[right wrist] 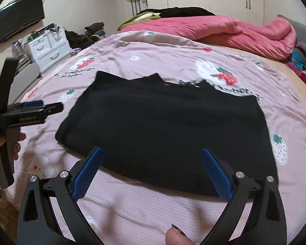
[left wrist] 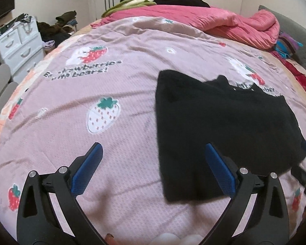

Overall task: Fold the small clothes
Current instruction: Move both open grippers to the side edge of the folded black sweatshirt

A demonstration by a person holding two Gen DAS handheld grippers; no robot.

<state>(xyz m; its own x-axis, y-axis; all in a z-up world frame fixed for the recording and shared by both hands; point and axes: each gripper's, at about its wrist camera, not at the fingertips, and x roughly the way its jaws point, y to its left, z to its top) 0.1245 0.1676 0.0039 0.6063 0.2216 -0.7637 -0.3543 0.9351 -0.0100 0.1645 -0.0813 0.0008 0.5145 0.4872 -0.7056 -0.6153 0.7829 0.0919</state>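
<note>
Across the bed [right wrist: 173, 214], a lilac sheet [left wrist: 122, 143] printed with strawberries covers most of the surface, and a pink quilt [right wrist: 224, 30] lies bunched along the far edge. On the sheet, toward the near edge, lies the black garment [right wrist: 163, 126], spread flat in a broad slab with what may be a neckline notched into its far edge; the dark cloth hides its seams, so whether it is already folded once I cannot tell. It looks like a soft knit, light and limp, likely to sag and drag on the sheet if lifted from one point, so the two near corners, or one side edge pinched through its full thickness, seem the best holds.

The right gripper [right wrist: 153, 151] hovers over the garment's near edge, jaws wide apart, holding nothing. The left gripper [left wrist: 154, 146] hangs over bare sheet just off the garment's left side, jaws also wide apart, its right finger above the cloth. A white drawer unit [left wrist: 20, 49] stands beyond the bed's far left corner.
</note>
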